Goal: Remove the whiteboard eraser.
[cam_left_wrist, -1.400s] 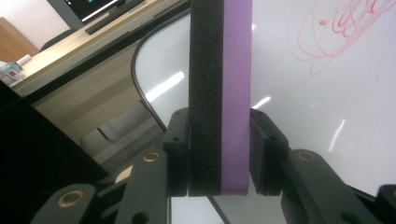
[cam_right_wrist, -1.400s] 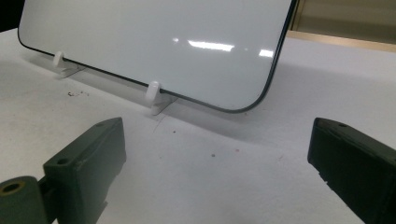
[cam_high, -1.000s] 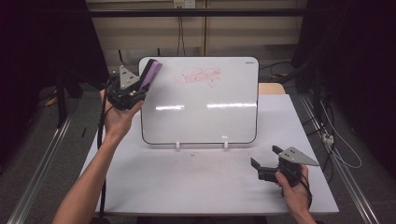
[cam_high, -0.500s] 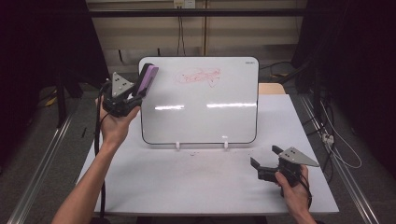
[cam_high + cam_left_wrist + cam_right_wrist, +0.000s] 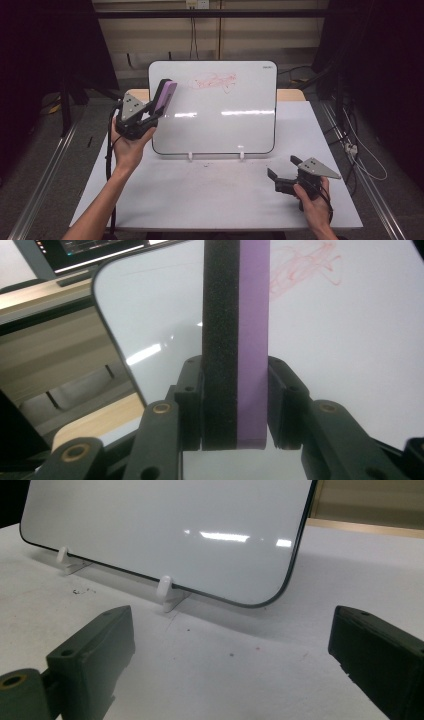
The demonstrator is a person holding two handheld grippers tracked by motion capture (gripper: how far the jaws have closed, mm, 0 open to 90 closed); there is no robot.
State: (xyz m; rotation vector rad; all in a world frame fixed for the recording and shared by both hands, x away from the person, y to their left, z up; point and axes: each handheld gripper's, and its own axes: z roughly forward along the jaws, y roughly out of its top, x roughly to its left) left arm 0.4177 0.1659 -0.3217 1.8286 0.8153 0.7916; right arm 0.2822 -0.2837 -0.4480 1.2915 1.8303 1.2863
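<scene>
The left gripper point(image 5: 150, 114) clamps the eraser point(image 5: 164, 96) upright at the whiteboard's point(image 5: 220, 130) left edge, well short of the red scribble point(image 5: 212, 81); carry it right, press the black felt flat, wipe evenly; the right gripper point(image 5: 284, 171) rests on the table point(image 5: 200, 195), jaws apart, holding nothing.

Left claw point(image 5: 156, 107) raised and clamped; right claw point(image 5: 284, 169) low, jaws spread.

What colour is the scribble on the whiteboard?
Red; the scribble on the whiteboard shows best in the left gripper view.
</scene>
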